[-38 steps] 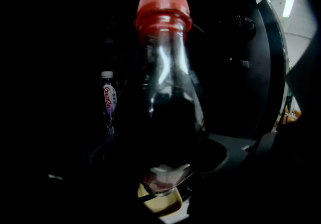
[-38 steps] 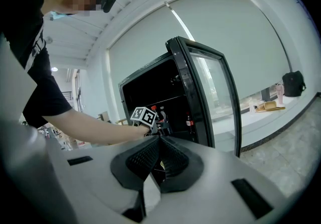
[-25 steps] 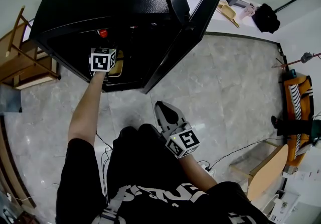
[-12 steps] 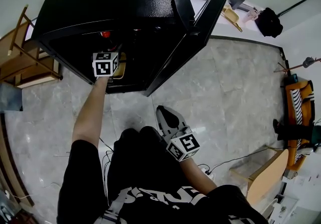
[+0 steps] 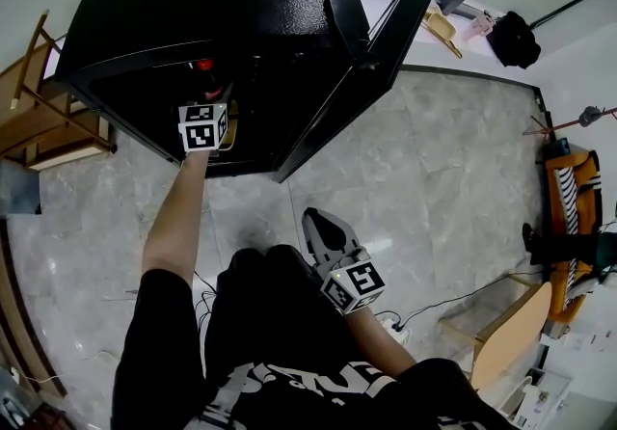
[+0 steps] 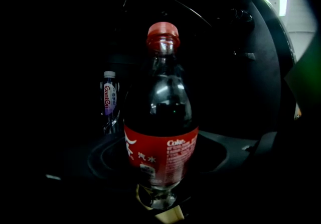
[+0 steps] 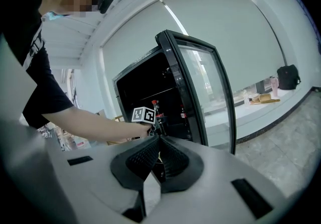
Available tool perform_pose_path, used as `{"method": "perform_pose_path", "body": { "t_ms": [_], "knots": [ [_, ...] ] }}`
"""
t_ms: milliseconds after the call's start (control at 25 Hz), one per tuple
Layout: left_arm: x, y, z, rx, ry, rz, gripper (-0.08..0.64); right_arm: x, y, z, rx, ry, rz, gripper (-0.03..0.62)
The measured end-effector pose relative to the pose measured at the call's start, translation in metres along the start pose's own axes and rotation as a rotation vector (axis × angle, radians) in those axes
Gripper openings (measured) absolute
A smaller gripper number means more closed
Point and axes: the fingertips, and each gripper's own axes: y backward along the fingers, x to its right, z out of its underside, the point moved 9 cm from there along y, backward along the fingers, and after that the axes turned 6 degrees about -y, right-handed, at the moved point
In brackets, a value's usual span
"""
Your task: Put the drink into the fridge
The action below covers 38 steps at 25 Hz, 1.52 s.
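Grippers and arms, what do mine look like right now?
Each gripper carries a white cube with black square markers: left gripper, right gripper. The right claw is pale grey with black ribbed pads. The person wears a black short-sleeved T-shirt with white print.
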Motion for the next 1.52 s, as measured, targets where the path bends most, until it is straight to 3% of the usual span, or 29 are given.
{"method": "perform_pose_path", "body": {
  "t_ms": [440,1200,1520],
  "knots": [
    [0.007,0.028,-0.001,0.018,0.041,-0.025,0.328,-0.008,0.007,-0.007,-0.006,0.000,-0.003,0.025],
    [0.032,0.146,-0.031,0.006,0.090,-0.011,0.327,-0.057,0.030,-0.052,-0.022,0.009,-0.059,0.025],
    [0.052,0.194,-0.060,0.013,0.108,0.012,0.160,-0.070,0.045,-0.063,-0.028,0.006,-0.064,0.025]
  ]
}}
